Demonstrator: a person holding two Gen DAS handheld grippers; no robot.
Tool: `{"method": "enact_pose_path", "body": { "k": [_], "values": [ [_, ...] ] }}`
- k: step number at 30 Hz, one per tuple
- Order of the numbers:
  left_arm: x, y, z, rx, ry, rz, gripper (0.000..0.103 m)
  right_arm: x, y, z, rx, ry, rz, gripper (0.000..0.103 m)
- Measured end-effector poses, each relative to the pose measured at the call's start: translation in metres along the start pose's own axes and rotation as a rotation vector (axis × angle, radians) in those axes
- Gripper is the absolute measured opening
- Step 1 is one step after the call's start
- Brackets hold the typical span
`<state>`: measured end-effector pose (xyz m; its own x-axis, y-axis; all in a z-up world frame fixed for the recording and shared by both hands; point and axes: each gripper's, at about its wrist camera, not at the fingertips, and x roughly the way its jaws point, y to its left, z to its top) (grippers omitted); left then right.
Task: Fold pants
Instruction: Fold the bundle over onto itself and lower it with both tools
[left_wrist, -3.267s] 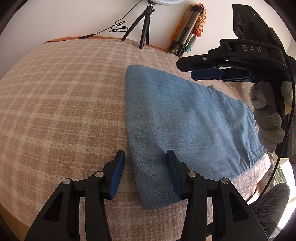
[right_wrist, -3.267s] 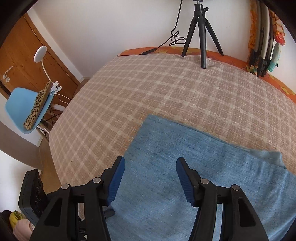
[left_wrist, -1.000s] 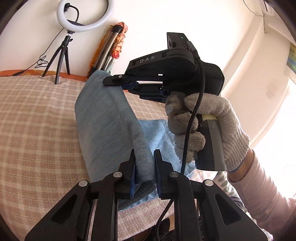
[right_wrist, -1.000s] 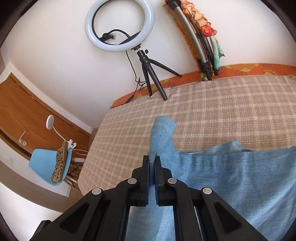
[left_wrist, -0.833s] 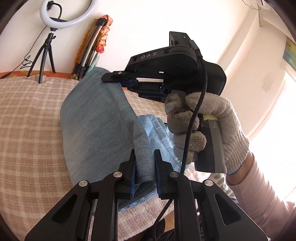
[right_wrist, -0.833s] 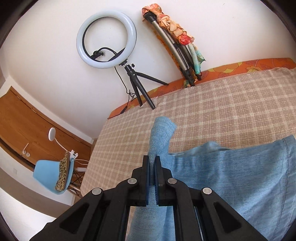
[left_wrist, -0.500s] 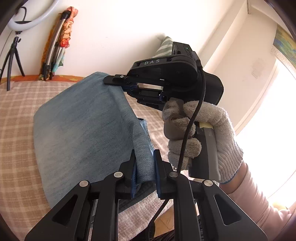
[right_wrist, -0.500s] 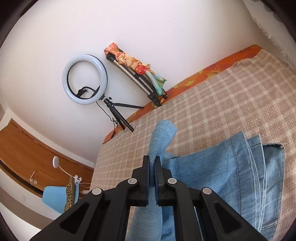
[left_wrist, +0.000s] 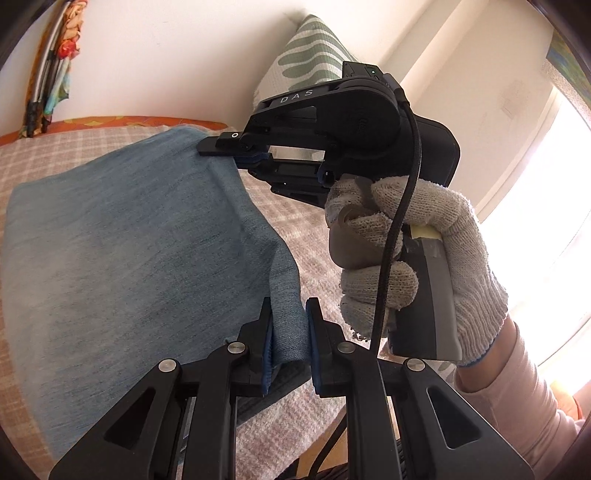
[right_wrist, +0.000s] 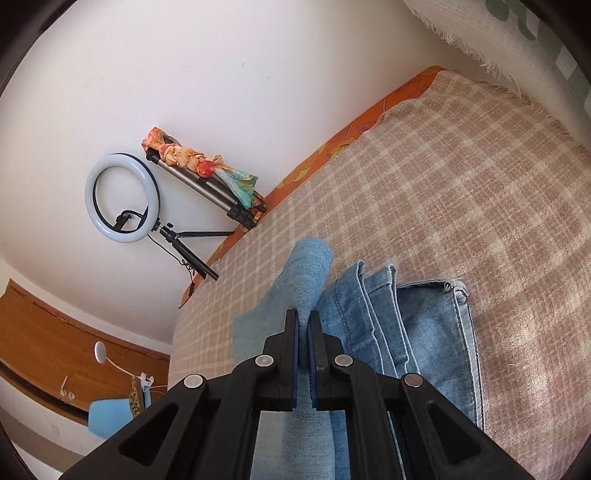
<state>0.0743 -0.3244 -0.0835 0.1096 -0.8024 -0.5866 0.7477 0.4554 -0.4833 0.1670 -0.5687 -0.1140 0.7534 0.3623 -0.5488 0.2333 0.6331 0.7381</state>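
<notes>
Left wrist view, going left to right: at 10 o'clock we see a folded tripod bundle (left_wrist: 55, 70) with a coloured cloth tied on, cut off by the lens rim. One pair of blue pants (left_wrist: 129, 236) fills the 9 o'clock half, its raised edge running from 6 o'clock up to 12; the underside of that lifted layer is hidden. Left gripper (left_wrist: 289, 336) at 6 o'clock, fingers narrow and pinching a bunched fold of the pants. At 12 o'clock the right gripper (left_wrist: 236, 151) is clamped on the far end of the same edge; its pads are mostly hidden by its own body, so we read the grip better from the other camera. Gloved right hand (left_wrist: 406, 258) at 3 o'clock holds its handle, with one pink sleeve (left_wrist: 517, 387) at 4 o'clock. A green-patterned pillow (left_wrist: 310, 55) at 12 o'clock is partly behind the gripper. The window area at 3 o'clock is blown out, no detail. Right wrist view: one ring light (right_wrist: 120, 199) on a small tripod at 9 o'clock, a blue chair (right_wrist: 110, 417) at 8 o'clock, cut off. Right gripper (right_wrist: 303, 339) at 6 o'clock, fingers nearly together on a thin fold of the pants (right_wrist: 306, 273). Stacked layers with seams lie just right of it, at 4 to 5 o'clock, flat on the checked bedcover (right_wrist: 461, 184); we cannot count the layers for sure. A fringed white cloth at 1 o'clock is cut off.
</notes>
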Motion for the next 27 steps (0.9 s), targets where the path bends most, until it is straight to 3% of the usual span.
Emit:
{"method": "enact_pose_path", "body": {
  "k": [10,17,20,23,27],
  "values": [
    [0.038,0.006,0.011,0.008,0.048,-0.020,0.014,-0.013,-0.032,0.001,0.043,-0.017,-0.016,0.002],
    [0.062,0.011,0.012,0.004,0.084,-0.018,0.014,-0.011,-0.048,-0.001,0.023,-0.014,-0.100,0.002],
    [0.067,0.012,0.012,0.002,0.089,-0.013,0.014,-0.016,-0.049,0.000,0.011,-0.012,-0.102,0.010],
    [0.072,0.011,0.012,0.025,0.088,0.001,0.014,-0.031,-0.044,0.000,-0.026,-0.051,-0.149,0.028],
    [0.075,0.004,0.010,0.066,0.086,0.024,0.014,-0.048,-0.040,-0.002,-0.048,-0.080,-0.140,0.035]
  ]
}}
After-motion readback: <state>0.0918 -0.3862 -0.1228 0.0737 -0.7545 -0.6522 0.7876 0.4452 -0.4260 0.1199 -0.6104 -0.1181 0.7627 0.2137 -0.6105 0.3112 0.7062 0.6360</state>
